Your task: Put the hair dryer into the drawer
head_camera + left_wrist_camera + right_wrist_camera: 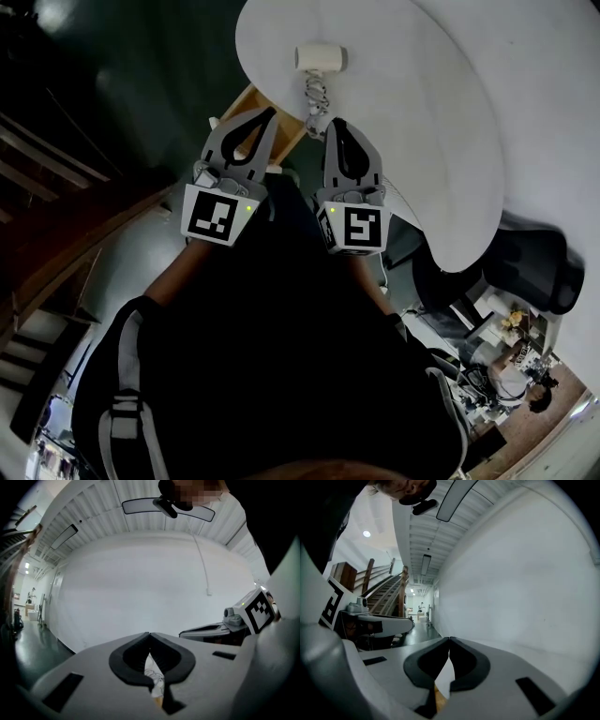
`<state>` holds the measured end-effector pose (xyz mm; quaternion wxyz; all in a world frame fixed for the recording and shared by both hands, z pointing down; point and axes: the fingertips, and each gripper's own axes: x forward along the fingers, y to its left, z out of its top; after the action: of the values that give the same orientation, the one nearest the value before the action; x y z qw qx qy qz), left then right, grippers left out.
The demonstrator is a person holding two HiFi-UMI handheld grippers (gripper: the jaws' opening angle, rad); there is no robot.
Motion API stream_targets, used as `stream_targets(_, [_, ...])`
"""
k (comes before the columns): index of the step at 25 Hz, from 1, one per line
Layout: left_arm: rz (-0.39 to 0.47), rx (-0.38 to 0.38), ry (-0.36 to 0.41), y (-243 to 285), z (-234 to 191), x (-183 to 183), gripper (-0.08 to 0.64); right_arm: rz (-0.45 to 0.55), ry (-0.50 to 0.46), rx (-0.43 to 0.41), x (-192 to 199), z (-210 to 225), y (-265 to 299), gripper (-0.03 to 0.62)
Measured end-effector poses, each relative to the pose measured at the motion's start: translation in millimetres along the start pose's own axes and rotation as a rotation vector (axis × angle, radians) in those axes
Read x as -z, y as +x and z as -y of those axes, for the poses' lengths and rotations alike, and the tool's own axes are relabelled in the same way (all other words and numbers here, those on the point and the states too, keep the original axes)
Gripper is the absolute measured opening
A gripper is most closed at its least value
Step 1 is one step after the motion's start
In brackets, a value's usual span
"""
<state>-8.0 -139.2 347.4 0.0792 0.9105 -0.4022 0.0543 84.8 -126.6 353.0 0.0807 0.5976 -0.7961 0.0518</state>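
A white hair dryer point(321, 58) lies on the round white table point(441, 103), its coiled white cord point(317, 94) trailing toward me. Both grippers hover side by side just short of the table's near edge. My left gripper point(270, 111) is shut and empty, above a wooden piece point(246, 99) under the table's rim. The right gripper point(330, 122), also shut and empty, has its tips close to the cord's end. In the left gripper view the jaw tips point(149, 633) meet, with a bit of cord point(153, 677) showing below them. The right gripper view shows shut tips point(449, 638) facing a white wall.
A black office chair point(536, 268) stands right of the table. Wooden stairs point(56, 234) run along the left over a dark green floor point(141, 75). A cluttered desk point(511, 361) sits at the lower right. My dark clothing fills the lower middle of the head view.
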Motion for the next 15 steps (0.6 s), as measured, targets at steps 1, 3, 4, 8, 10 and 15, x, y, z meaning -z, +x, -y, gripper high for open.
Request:
stream_targets(1, [-0.004,-0.002,-0.003,1.6,-0.6,0.0,0.008,-0.002,-0.001,-0.006,-0.3,0.5,1.5,0.023])
stream_targets(3, [-0.009,-0.008,-0.003,5.2,-0.5,-0.9,0.008,0.002,-0.005,-0.025,-1.4,1.7,4.9,0.023])
stream_targets(4, [-0.014,-0.010,-0.002,7.8,-0.2,-0.9,0.008,0.005,-0.005,-0.038,-1.3,2.6,7.0,0.024])
stream_targets(8, [-0.028,-0.023,-0.006,20.0,-3.3,1.6,0.008,0.001,0.000,-0.080,2.1,7.2,20.3,0.025])
stream_targets(10, [-0.033,-0.019,-0.013,25.2,-4.5,4.4,0.008,-0.016,-0.004,-0.097,9.2,9.0,27.7,0.025])
stream_targets(15, [-0.057,-0.006,-0.030,38.0,-3.8,14.2,0.008,-0.071,0.019,-0.141,29.3,11.7,44.9,0.026])
